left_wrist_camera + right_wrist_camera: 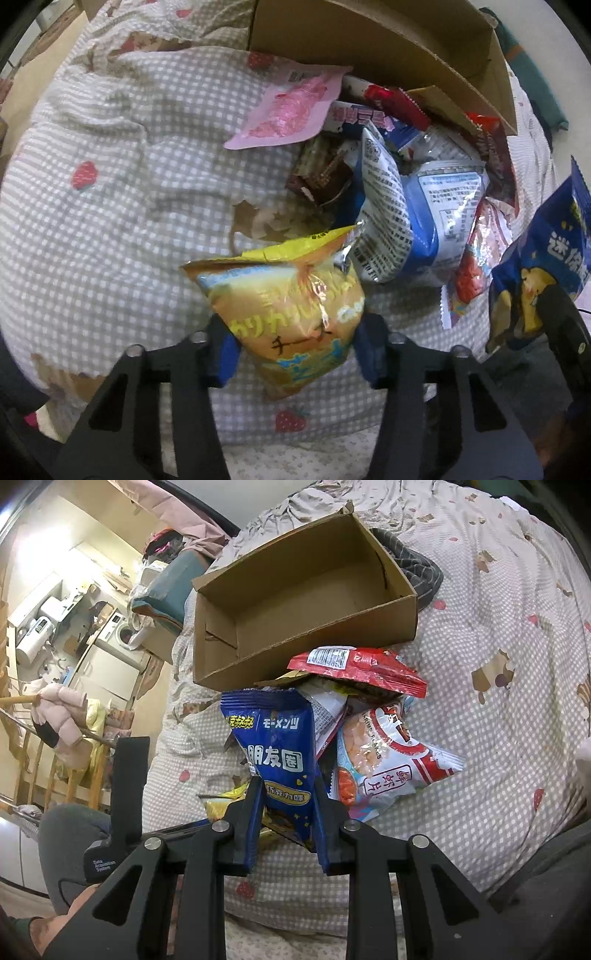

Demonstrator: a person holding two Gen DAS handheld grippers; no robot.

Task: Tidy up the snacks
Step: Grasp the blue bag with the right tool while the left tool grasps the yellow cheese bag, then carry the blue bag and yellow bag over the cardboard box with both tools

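A yellow-orange snack bag (288,295) lies on the checked bedcover (110,184), and my left gripper (295,354) is shut on its lower half, a blue pad pressing each side. My right gripper (288,812) is shut on a dark blue snack bag (277,746), which it holds upright above the pile; the same blue bag (539,280) shows at the right edge of the left wrist view. Behind them is a heap of snacks: a red bag (354,664), a shrimp-flakes bag (384,753), a pink packet (291,107) and a white-blue bag (443,206). An open cardboard box (314,650) stands just beyond, with nothing in it.
The bedcover (498,664) stretches to the right of the pile. A dark checked cloth (417,568) lies behind the box. The bed's edge drops off at the left, where a person's grey-clad knee (70,834) shows, and a cluttered room lies below.
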